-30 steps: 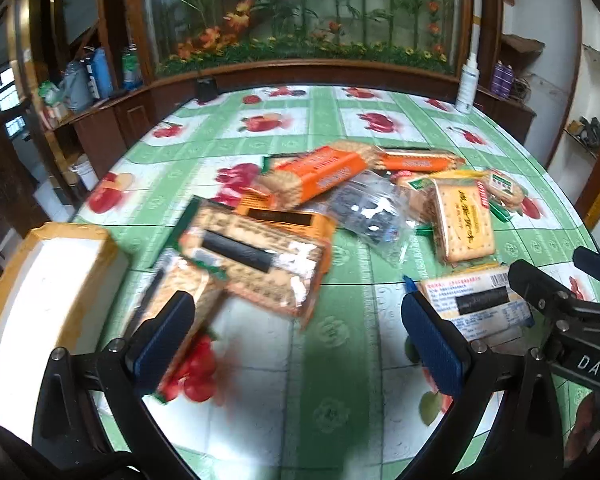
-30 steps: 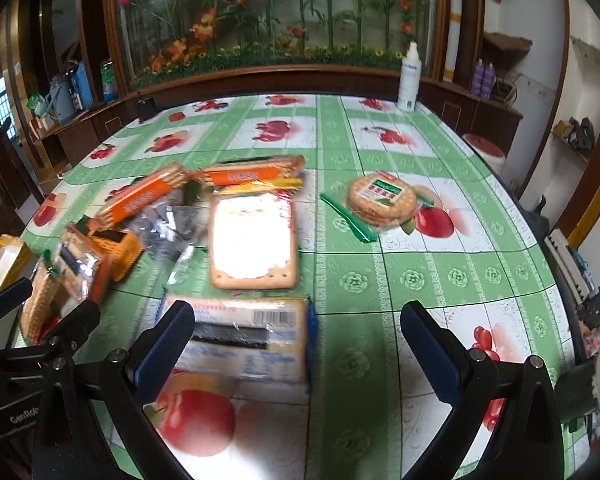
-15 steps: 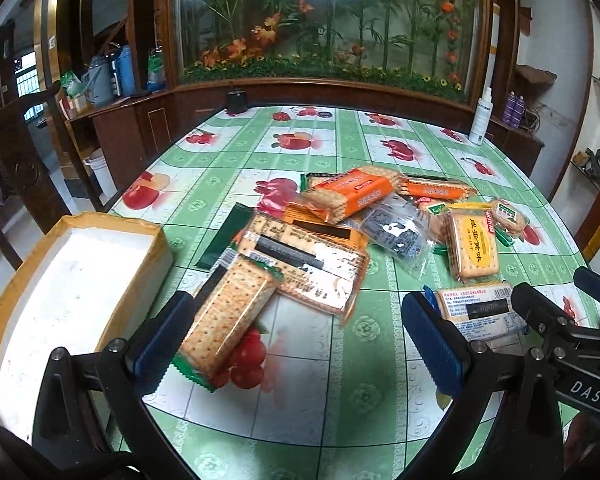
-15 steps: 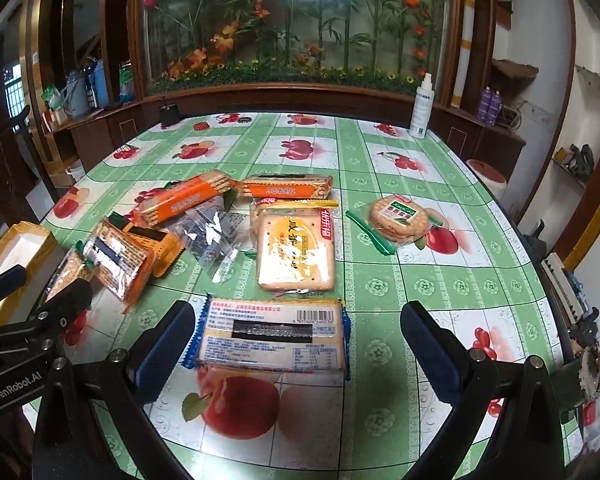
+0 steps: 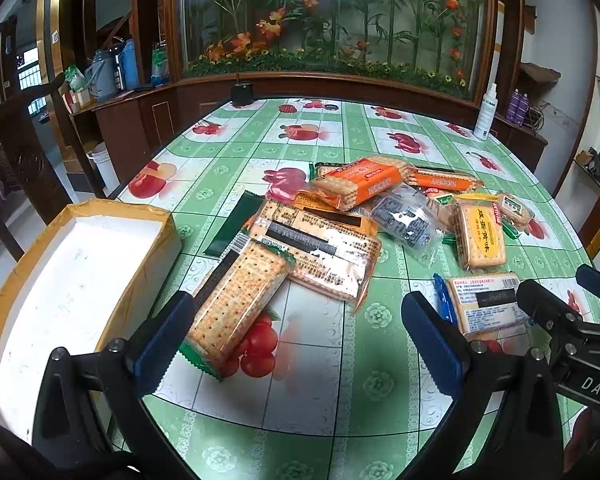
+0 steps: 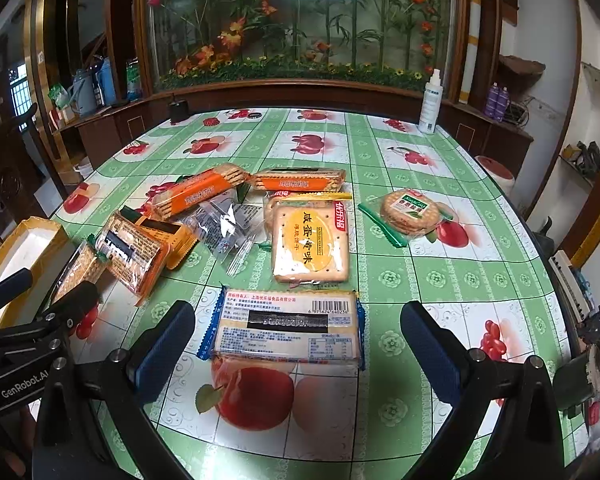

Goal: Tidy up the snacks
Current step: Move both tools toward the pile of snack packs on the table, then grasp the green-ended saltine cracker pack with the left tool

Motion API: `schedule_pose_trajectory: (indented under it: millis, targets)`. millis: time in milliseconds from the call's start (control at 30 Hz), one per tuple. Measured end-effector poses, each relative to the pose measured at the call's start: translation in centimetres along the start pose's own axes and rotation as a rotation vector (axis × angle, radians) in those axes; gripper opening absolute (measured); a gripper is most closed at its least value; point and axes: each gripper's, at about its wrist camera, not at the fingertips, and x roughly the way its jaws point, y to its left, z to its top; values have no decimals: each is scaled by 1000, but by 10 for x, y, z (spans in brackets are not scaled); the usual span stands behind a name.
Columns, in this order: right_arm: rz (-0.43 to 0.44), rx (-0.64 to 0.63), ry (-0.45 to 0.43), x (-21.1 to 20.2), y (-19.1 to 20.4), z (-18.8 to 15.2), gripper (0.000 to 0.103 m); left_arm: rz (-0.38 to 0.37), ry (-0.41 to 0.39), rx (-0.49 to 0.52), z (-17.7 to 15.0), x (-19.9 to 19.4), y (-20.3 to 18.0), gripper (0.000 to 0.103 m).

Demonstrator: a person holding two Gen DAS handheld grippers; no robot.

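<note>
Hovering over the glossy fruit-print bench (image 6: 440,280), your left hand-held gripper (image 5: 296,344) and right hand-held gripper (image 6: 298,346) both gape wide, holding nothing. Crinkly plastic cracker packs (image 5: 320,248) lie heaped mid-bench, beside a rectangular white foam box (image 5: 60,280) with yellow-taped edges.

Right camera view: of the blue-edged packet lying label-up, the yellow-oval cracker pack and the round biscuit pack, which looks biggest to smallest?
1. Blue-edged packet, though it lies nearest the camera.
2. Yellow-oval cracker pack.
3. Round biscuit pack, farthest away.
</note>
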Motion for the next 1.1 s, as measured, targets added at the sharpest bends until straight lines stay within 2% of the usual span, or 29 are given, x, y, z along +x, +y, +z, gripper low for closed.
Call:
schedule_pose_trajectory:
  millis: [633,800,900,1100]
  targets:
    - [10,-22,29,8,1,1,103,0,17,4,-3,9,7,103]
    - [10,-32,37,9,0,0,103,-52,40,53,-2,12,14,103]
    - [11,-34,38,9,-2,-2,103,-55,55,86,0,14,26,103]
    - [56,-3,51,17,-5,-1,103,-102,115,58,8,21,45,103]
